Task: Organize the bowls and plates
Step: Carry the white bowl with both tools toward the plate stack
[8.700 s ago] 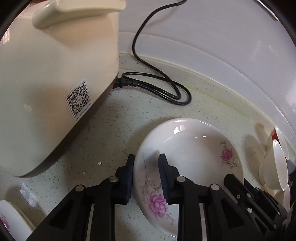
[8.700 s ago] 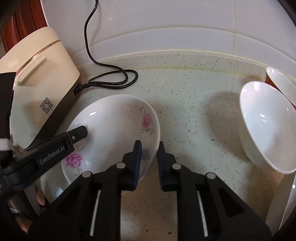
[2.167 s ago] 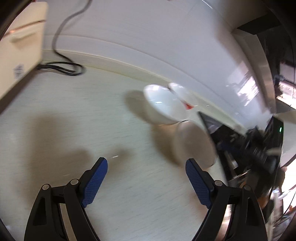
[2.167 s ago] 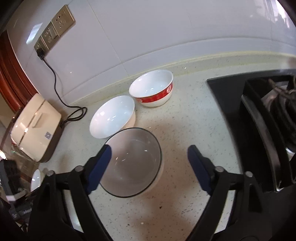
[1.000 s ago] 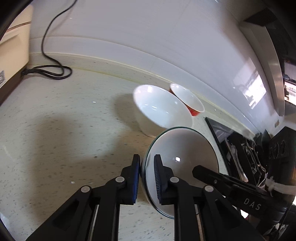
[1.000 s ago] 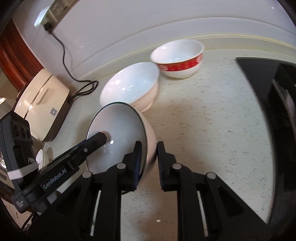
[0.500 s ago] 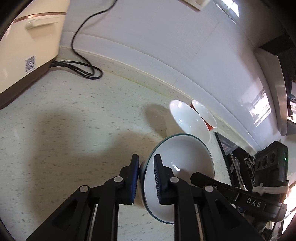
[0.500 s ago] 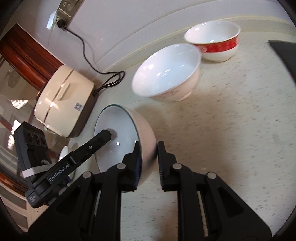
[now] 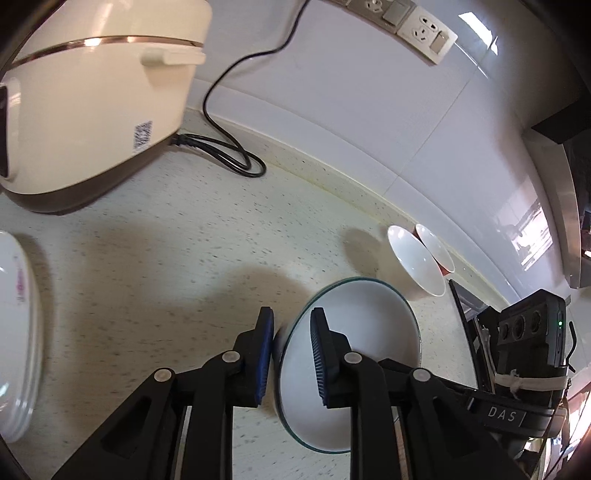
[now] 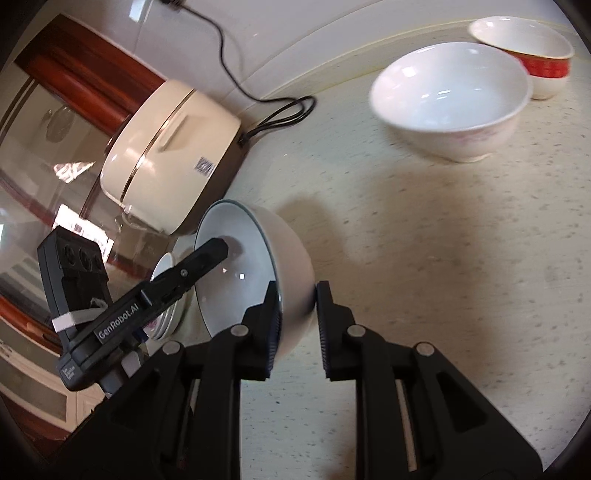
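Bowl [image 9: 364, 354], white with thin dark-green rim, hangs tilted above the speckled surface [image 9: 155, 258], its rim gripped by my left tongs [image 9: 290, 345] and right tongs [image 10: 295, 314]. Left jaws have just eased slightly wider. Rice cooker [image 9: 92, 85] now looms nearer than a second ago.

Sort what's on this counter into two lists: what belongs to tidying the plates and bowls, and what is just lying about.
Part of the job:
- green-rimmed bowl, gripped at its rim by the left gripper and the right gripper
- plain white bowl
- red-banded bowl
- floral plates

Just lying about:
- rice cooker
- black power cord
- wall sockets
- stove
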`<state>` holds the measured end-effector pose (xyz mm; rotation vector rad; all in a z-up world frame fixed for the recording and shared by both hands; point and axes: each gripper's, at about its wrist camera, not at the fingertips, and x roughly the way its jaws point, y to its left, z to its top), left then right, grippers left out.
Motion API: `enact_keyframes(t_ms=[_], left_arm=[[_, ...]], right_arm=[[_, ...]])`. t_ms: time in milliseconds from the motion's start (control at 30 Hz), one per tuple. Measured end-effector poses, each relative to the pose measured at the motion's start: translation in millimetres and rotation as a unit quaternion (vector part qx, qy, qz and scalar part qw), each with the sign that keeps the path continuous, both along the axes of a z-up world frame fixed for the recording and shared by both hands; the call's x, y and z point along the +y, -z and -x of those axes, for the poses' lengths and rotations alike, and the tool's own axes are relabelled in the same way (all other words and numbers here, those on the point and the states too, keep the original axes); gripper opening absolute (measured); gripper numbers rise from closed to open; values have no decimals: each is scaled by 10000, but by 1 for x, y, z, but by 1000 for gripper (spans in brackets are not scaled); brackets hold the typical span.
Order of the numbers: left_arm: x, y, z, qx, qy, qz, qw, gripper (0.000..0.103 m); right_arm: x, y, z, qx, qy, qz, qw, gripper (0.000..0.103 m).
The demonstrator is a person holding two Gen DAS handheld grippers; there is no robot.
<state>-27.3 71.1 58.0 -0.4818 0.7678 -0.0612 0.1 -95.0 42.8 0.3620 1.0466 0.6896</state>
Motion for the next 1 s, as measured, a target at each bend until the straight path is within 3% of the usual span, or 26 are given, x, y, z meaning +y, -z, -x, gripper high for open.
enact_keyframes(t_ms=[367, 800, 1000], left_arm=[[20, -5, 24, -30, -189, -364, 9992, 24], [55, -4, 41, -14, -590, -591, 9965, 28], [55, -2, 40, -60, -650, -752, 9950, 29]], right_arm=[[26, -1, 10, -2, -379, -288, 9989, 24], [77, 21, 25, 235, -844, -239, 9959, 25], [80, 22, 26, 210, -861, -268, 9957, 28]])
